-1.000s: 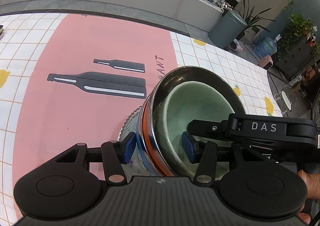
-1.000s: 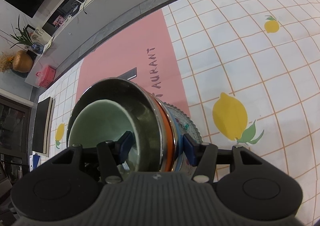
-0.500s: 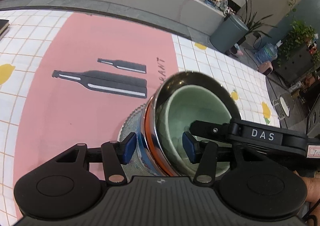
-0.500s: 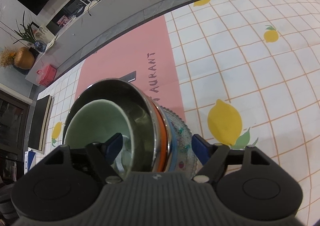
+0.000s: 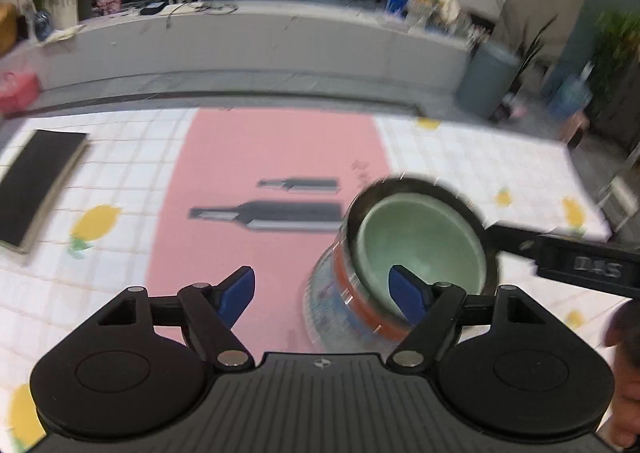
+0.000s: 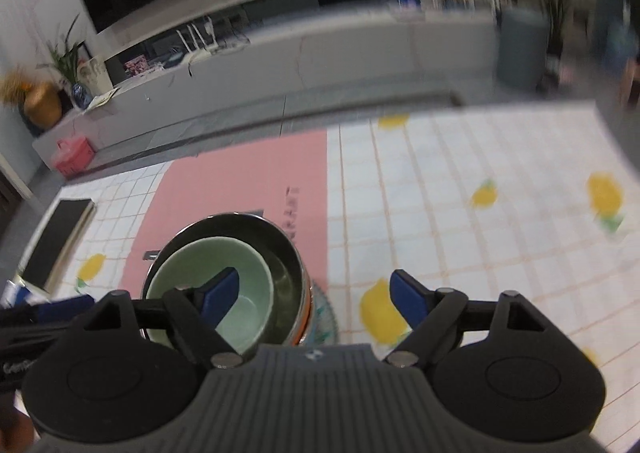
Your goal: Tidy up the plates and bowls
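The left gripper (image 5: pixel 322 293) is spreading its blue-padded jaws wide with nothing clamped between them; the stack of a pale green ceramic bowl (image 5: pixel 420 249) nested in a shiny steel bowl (image 5: pixel 460 199) sits just ahead and to the right, overlapped only by the right-hand pad. The right gripper (image 6: pixel 314 297) is likewise opening wide and holds nothing, with the same stack ahead and to its left behind the left pad. Under the bowls a patterned glass plate (image 6: pixel 326 319) rests on the bench (image 6: pixel 460 213) with its lemon-print grid cloth and pink mat.
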